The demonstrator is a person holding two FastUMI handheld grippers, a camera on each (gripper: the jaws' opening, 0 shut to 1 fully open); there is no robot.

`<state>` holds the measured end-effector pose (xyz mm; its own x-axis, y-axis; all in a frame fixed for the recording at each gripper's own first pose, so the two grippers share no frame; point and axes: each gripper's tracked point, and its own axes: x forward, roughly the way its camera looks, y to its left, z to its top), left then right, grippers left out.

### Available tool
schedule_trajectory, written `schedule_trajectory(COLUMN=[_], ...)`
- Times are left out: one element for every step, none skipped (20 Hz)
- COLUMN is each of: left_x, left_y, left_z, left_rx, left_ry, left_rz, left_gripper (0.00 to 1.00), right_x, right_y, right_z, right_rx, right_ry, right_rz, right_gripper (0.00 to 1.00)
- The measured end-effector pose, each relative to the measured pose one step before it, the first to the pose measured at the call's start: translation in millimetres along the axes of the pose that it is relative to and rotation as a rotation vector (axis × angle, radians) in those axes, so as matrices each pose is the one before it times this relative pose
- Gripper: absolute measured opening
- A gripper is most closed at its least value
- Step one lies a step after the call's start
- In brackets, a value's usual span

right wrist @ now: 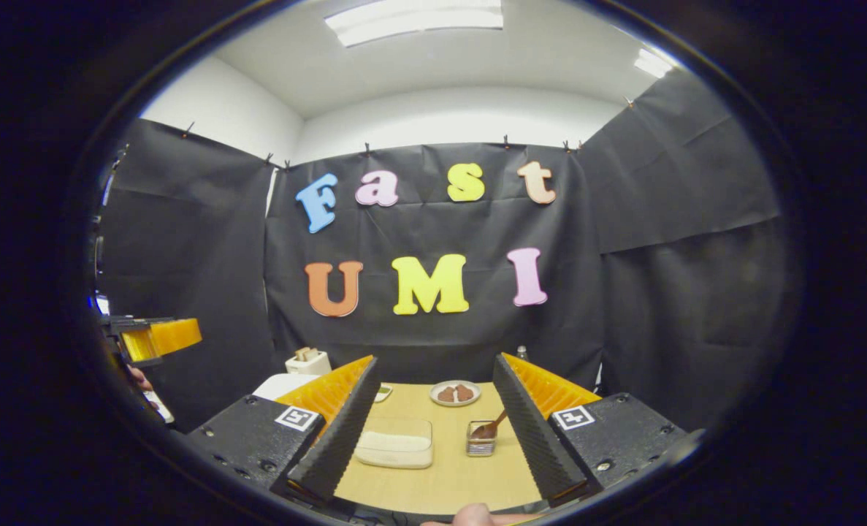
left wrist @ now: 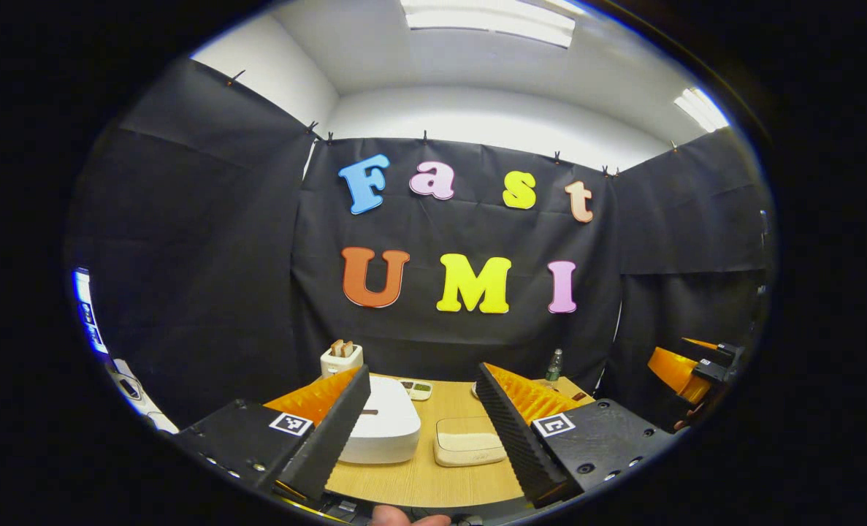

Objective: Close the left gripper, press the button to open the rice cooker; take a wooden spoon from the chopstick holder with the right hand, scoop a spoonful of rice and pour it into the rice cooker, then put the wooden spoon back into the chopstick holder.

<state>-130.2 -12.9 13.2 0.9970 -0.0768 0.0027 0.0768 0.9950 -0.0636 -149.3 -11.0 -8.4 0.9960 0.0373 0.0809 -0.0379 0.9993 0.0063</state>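
We see a booth hung with black cloth on three sides, a white wall and ceiling above it with bright light panels [left wrist: 488, 18]. Below stands a light wooden bench [left wrist: 433, 478] that carries everything.

In the left gripper view the white rice cooker [left wrist: 382, 427] sits on the bench with its lid down, partly behind one finger of the left claw [left wrist: 422, 431], whose fingers are spread wide and hold nothing. Just beside the cooker, to its right in that view, lies a shallow container of rice [left wrist: 470, 447]. Behind the cooker a white toaster [left wrist: 341, 358] holds two slices of bread, and a small bottle [left wrist: 554, 365] stands near the back cloth.

In the right gripper view the right claw [right wrist: 437, 431] is likewise spread apart and empty above the near edge of the bench. Between its fingers we see the rice container [right wrist: 395, 446], and near it to the right the small chopstick holder [right wrist: 480, 442] with the wooden spoon [right wrist: 493, 425] leaning in it, handle tilted up to the right. Farther back a small plate [right wrist: 455, 393] carries brown food.
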Motion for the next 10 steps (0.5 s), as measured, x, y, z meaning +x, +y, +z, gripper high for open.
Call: schedule_trajectory(left_x=[-5.34,-4.24,-4.02,-4.55,-4.04,-4.36,-4.78,-4.34,-1.71,-2.1], left_y=[-1.29,-0.3,0.44,1.23,3.72,1.34,-2.23,-0.59,-0.91,-1.7], left_z=[-2.56,-2.63,-3.2,-2.7,-3.73,-4.68,-3.73,-2.89,-2.62,-3.05], left_rx=[0.01194,0.01766,0.01798,0.01939,0.01476,0.00509,0.00342,0.00167,0.00169,0.0033], left_ry=[-0.00355,-0.01014,-0.00656,-0.01074,-0.0043,0.00137,-0.00081,0.00046,-0.00393,0.00143], left_rz=[0.00294,0.00604,0.00388,0.00944,0.01433,0.00868,0.00501,0.00043,-0.00441,-0.00729], left_gripper=[0.94,0.94,0.94,0.94,0.94,0.94,0.94,0.94,0.94,0.94], right_x=[-3.78,-3.43,-2.46,-1.7,-2.43,-0.75,-2.77,-1.41,-1.21,-1.16], right_y=[1.0,0.45,1.27,1.92,1.84,0.48,1.16,2.28,1.1,-0.33], right_z=[-2.62,-2.32,-1.54,-3.97,-3.9,-5.25,-5.64,-5.17,-4.47,-5.25], right_rx=[0.00274,0.00507,0.00274,0.00155,-0.00183,-0.00135,0.00058,0.00545,0.0025,0.00033], right_ry=[0.00137,-0.00274,-0.00041,0.00139,0.00363,0.00771,0.00981,0.0079,0.00941,0.01021], right_rz=[-0.00056,-0.00261,-0.00076,0.00249,0.0029,0.00198,0.00272,0.00102,-0.00176,0.00079], right_gripper=[0.99,1.0,1.0,0.99,1.0,0.99,1.0,0.99,0.99,1.0])
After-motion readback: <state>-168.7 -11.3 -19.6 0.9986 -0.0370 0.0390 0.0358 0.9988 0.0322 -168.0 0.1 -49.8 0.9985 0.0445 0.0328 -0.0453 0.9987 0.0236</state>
